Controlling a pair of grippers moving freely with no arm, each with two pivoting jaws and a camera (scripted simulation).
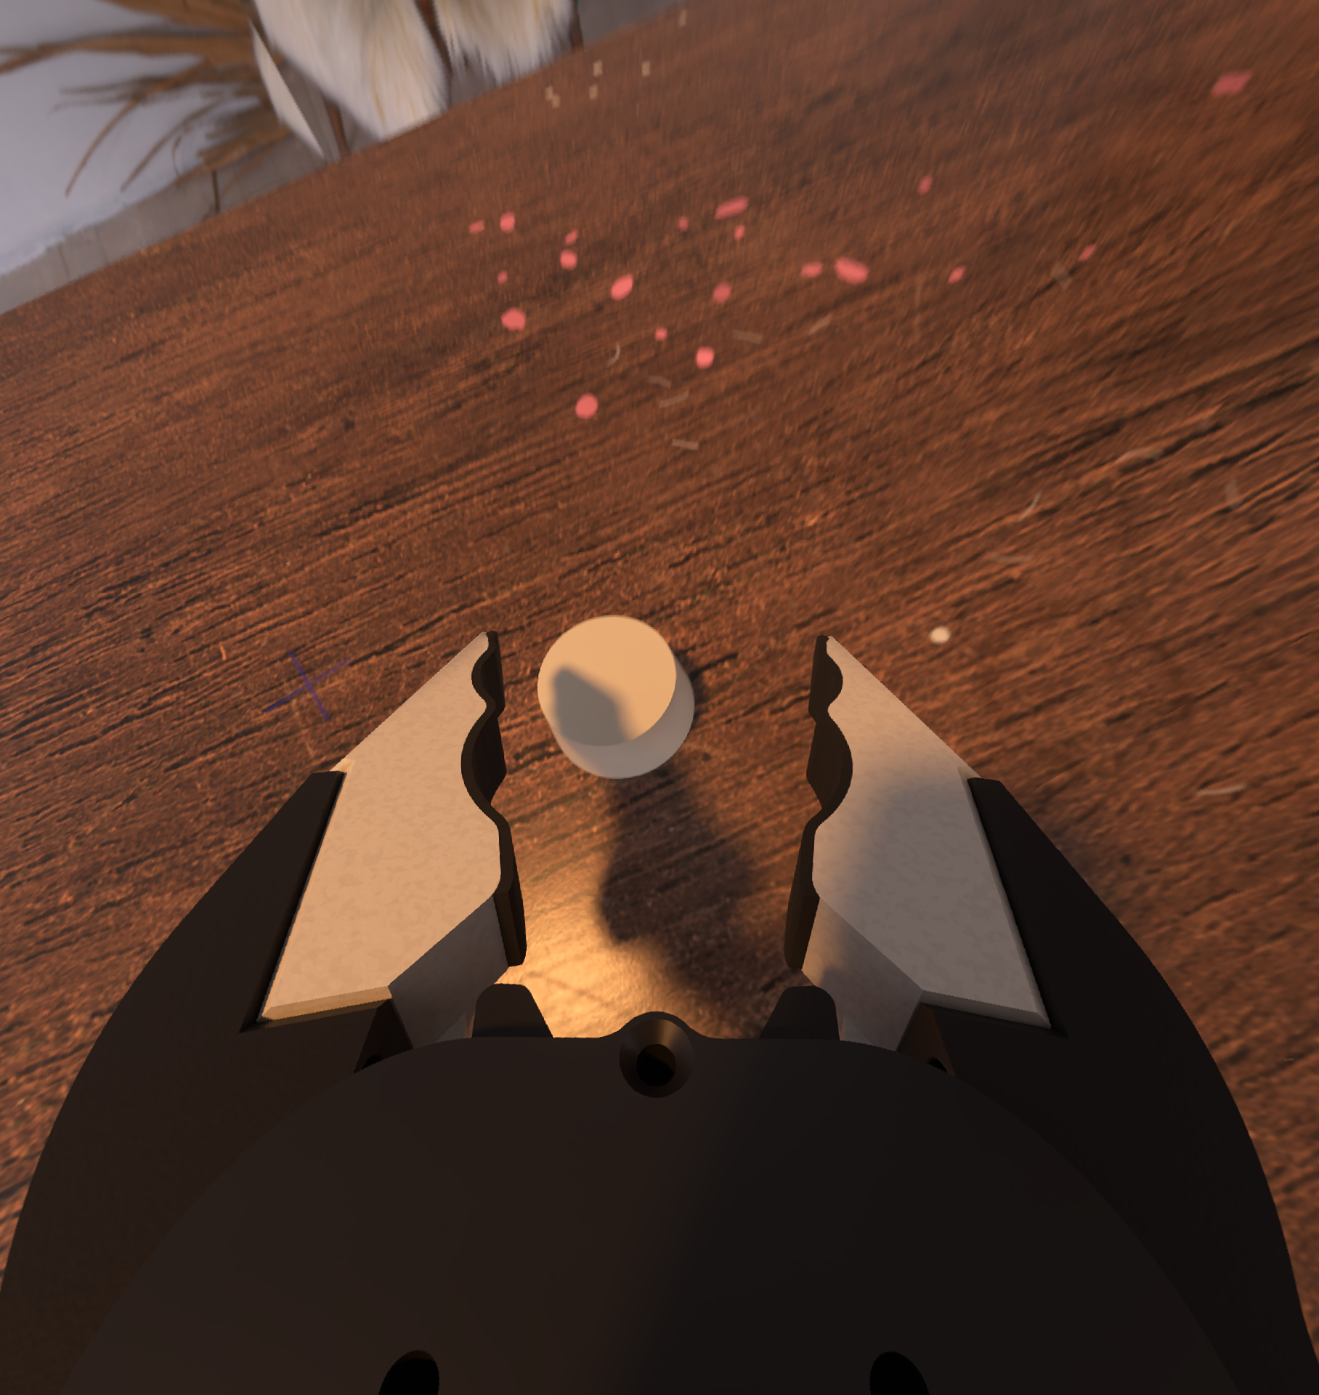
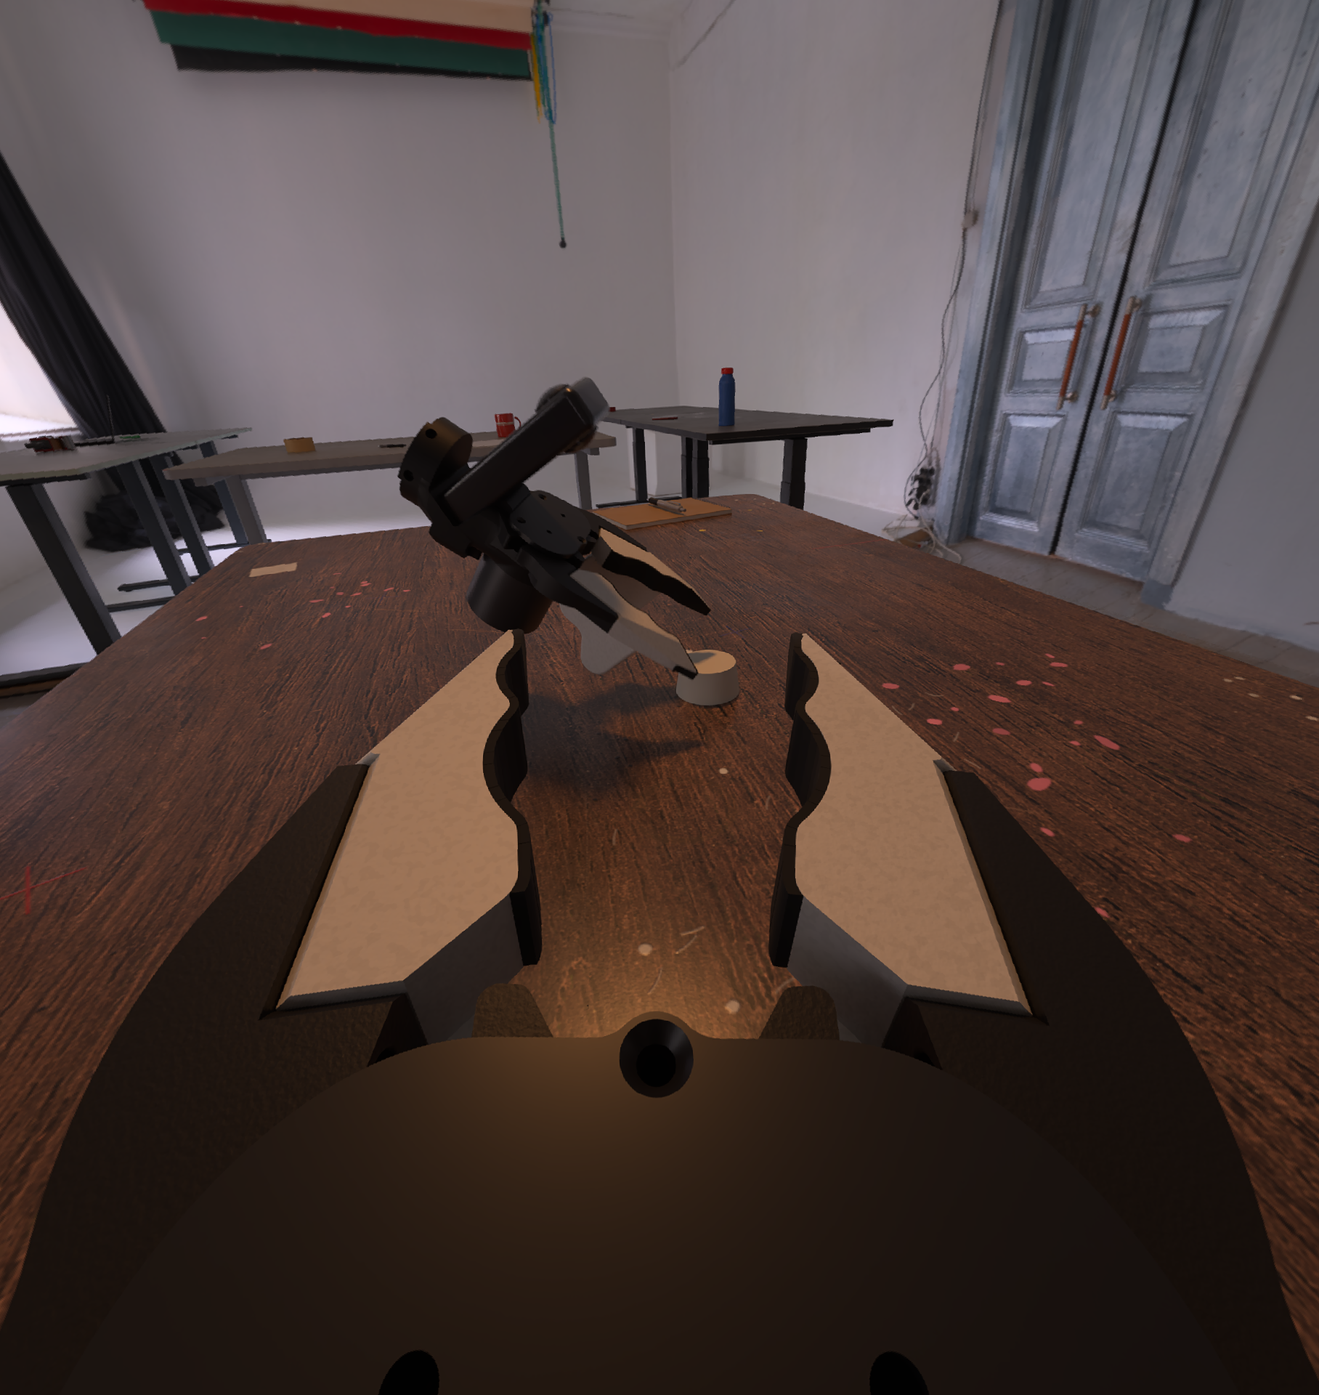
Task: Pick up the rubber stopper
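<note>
One rubber stopper upright, axis vert., on table.

A dark brown wooden table with strong grain carries a pale rubber stopper standing upright on its top. Beyond the stopper, pink specks are scattered over the wood, with thin pale slivers among them. Near the stopper lies one small white fleck.

We see a brown wooden desk with pink spots near its far edge. Behind it stand other tables, one carrying a blue bottle, and a grey-blue door.
</note>
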